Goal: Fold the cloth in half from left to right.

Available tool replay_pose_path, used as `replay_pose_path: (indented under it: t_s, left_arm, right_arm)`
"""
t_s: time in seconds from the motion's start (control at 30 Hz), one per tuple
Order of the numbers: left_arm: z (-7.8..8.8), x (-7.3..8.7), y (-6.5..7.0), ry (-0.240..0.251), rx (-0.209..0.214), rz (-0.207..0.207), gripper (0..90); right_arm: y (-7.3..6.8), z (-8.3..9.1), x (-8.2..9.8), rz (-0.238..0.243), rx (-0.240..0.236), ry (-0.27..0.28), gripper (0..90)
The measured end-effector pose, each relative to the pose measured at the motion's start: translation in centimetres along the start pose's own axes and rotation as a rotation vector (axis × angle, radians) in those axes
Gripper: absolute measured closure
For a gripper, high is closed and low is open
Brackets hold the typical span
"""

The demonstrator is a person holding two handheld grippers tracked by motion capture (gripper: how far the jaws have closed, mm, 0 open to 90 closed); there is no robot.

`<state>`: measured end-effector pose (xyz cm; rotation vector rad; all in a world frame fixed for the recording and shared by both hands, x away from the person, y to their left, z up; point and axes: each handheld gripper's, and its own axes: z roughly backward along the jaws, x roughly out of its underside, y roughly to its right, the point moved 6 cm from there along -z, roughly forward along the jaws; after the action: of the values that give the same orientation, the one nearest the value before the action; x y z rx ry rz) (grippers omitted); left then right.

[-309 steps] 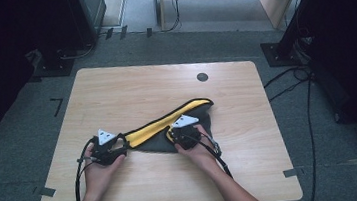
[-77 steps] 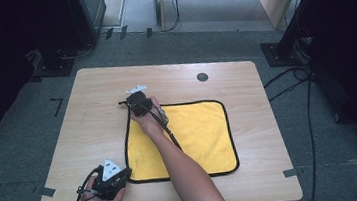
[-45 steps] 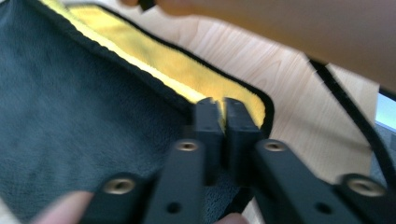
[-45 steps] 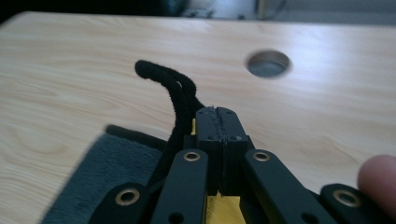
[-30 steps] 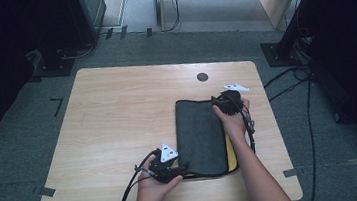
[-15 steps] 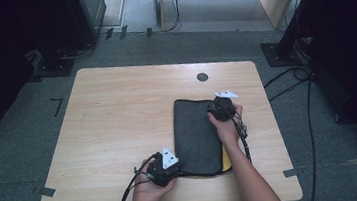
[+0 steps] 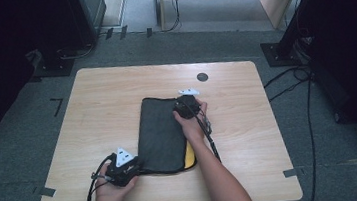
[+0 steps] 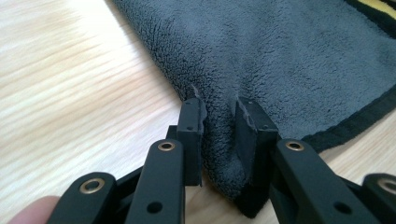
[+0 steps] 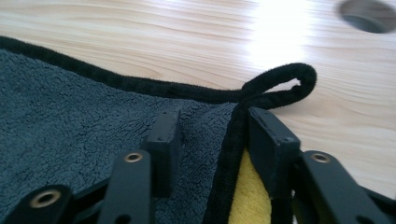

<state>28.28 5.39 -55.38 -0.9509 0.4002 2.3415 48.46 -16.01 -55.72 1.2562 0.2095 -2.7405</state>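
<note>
The left gripper (image 8: 218, 121) is pinching a fold of the grey fleece cloth with black piping and a yellow underside (image 8: 289, 60); its two black jaws are standing a little apart with the bunched corner of fabric pressed between them. In the high view this left gripper (image 7: 121, 168) is sitting at the near left corner of the cloth (image 7: 162, 132), held in the person's left hand (image 7: 109, 188), with its cable looping off towards the table edge.

The right gripper (image 9: 212, 130) is straddling the far right corner of the cloth (image 9: 70, 116), one jaw lying on the grey top face and the other just outside the black edging (whether the jaws are actually pressing the fabric cannot be told). Just beyond its tips the black hanging loop (image 9: 280, 86) is resting on the wood, and yellow is showing beneath the piping between the jaws. From above, the right gripper (image 7: 186, 104) is being held by the right hand (image 7: 190, 122) over that corner.

Around both grippers the cloth is lying folded, grey side up, on the light wooden table (image 7: 97, 109), a strip of yellow peeking out along its near right edge. A round dark cable hole (image 7: 202, 77) is sitting beyond the right gripper.
</note>
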Motion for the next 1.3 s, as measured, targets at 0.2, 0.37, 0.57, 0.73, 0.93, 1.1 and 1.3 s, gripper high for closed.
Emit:
replay_pose_path:
  t_s: [0.2,0.37,0.57,0.73,0.93,1.1,1.3]
  left_arm:
    - [0.6,0.1,-0.1,0.052,0.111,-0.006,54.3]
    - [1.1,-0.3,-1.3,0.105,0.115,0.016,47.5]
    - [1.6,-0.2,-2.4,0.140,0.117,0.028,45.3]
    - [1.4,0.1,-1.4,0.118,0.143,0.017,46.2]
    - [1.4,0.1,-1.3,0.121,0.137,0.011,46.6]
    - [1.6,0.1,-1.6,0.129,0.131,0.023,47.7]
    - [1.8,-0.2,-2.1,0.142,0.097,0.009,47.1]
  right_arm:
    - [2.7,1.8,-1.0,-0.070,0.033,0.118,67.3]
    - [5.0,2.6,-1.6,-0.070,-0.003,0.103,75.8]
    - [2.8,2.4,-1.3,-0.063,-0.142,0.057,73.1]
    - [2.1,1.1,-0.3,-0.083,-0.129,-0.031,70.2]
    - [2.0,0.9,-0.2,-0.054,-0.110,-0.031,84.6]
    - [2.3,2.3,-1.1,-0.065,-0.110,0.017,90.0]
    - [3.0,2.4,-1.1,-0.094,-0.148,-0.007,82.8]
